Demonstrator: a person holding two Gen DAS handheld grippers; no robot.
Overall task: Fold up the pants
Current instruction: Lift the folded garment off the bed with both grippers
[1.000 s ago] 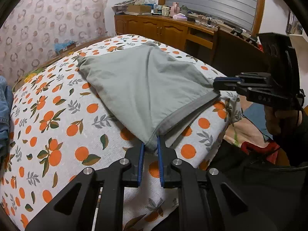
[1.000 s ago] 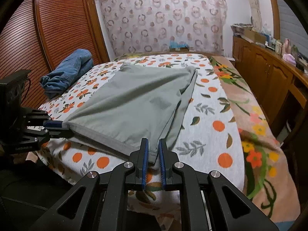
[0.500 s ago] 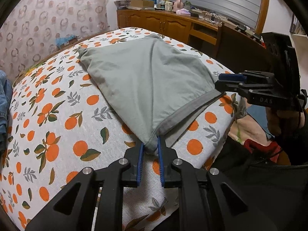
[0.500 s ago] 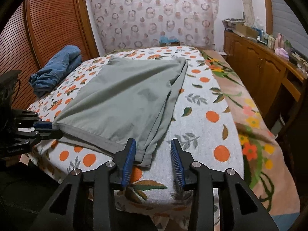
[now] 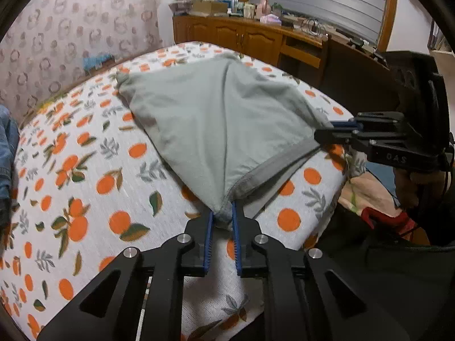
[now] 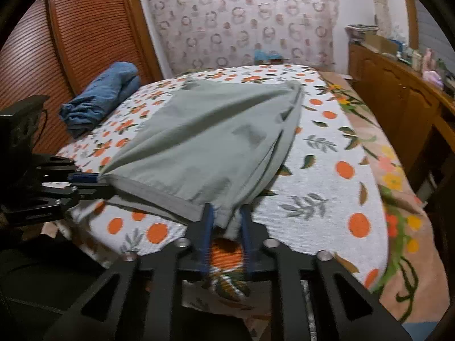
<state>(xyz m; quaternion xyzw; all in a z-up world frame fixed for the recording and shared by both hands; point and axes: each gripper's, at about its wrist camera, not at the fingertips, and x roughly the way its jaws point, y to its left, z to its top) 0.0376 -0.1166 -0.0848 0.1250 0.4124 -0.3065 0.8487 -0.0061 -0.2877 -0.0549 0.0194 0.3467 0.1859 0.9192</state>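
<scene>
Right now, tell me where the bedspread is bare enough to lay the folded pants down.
Bare bedspread lies between the grey pants and the floral blanket along the dresser side. A narrower strip runs between the pants and the blue jeans. The near edge is crowded: left gripper and right gripper each hold a waistband corner.

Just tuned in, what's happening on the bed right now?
A person with a handheld gripper in each hand is folding the grey-green pants on the orange-print bedspread. The left gripper is clamped on one corner of the near edge, and the right gripper grips the other corner. That edge hangs lifted off the bed between them, while the far end lies on the bedspread. A bundle of blue jeans sits off to the side.
</scene>
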